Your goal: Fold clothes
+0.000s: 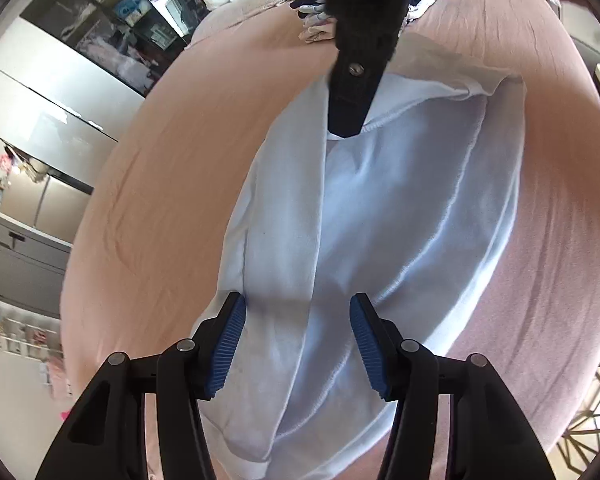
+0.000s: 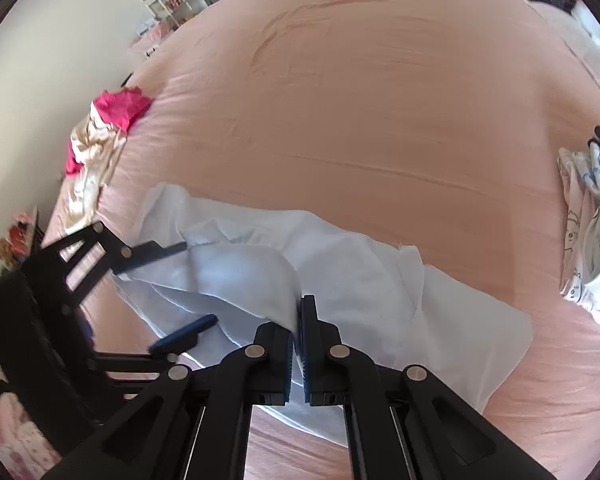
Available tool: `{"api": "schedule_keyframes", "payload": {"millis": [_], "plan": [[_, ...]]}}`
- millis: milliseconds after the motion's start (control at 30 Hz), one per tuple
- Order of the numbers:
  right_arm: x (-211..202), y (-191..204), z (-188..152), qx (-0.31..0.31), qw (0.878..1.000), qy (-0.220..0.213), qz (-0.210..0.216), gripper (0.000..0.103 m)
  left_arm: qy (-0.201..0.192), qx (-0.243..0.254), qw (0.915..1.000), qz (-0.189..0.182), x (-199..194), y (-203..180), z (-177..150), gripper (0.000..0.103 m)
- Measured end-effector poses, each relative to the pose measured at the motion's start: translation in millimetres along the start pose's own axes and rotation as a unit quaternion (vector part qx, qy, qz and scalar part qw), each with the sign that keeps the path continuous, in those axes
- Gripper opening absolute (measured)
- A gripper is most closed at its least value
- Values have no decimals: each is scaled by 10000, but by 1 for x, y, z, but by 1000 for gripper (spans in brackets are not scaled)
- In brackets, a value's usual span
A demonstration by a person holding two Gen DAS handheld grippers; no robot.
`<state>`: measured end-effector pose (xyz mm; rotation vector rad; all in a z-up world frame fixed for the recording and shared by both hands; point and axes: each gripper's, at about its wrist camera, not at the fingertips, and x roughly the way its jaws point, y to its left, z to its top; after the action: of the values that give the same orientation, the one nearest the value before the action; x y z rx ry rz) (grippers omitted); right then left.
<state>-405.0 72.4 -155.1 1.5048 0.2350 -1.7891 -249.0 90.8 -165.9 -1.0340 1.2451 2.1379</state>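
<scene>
Right wrist view: my right gripper (image 2: pixel 297 344) pinches the pale blue garment (image 2: pixel 352 280) on the pink bed (image 2: pixel 380 100); left gripper (image 1: pixel 298 344) gapes, empty; crumpled clothes (image 2: pixel 100 136) lie at the bed's edge.

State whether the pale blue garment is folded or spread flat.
Partly folded: the garment shows overlapping layers and doubled-over seams on the bed.

Daylight bright and soft in both your views; pink bed (image 2: pixel 380 120) evenly lit. Your left wrist view: pale garment (image 1: pixel 380 220) reads bluish, soft shadow under folds, glare on glossy cabinet doors (image 1: pixel 60 120) at left. Heavy fisheye bend, dark vignette at corners. Your right wrist view: left tool (image 2: pixel 180 288) smeared by motion blur, right tool (image 2: pixel 298 336) sharp; far shelves soft, slightly washed.
</scene>
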Motion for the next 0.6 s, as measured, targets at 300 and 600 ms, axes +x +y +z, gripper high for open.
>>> {"api": "schedule_keyframes", "payload": {"millis": [300, 600], "plan": [[-18, -3, -15, -8, 9996, -5, 286, 1, 281, -563, 9974, 362, 14, 32, 1, 17], [17, 0, -34, -86, 9957, 562, -727, 17, 323, -644, 9972, -190, -6, 49, 0, 4]]}}
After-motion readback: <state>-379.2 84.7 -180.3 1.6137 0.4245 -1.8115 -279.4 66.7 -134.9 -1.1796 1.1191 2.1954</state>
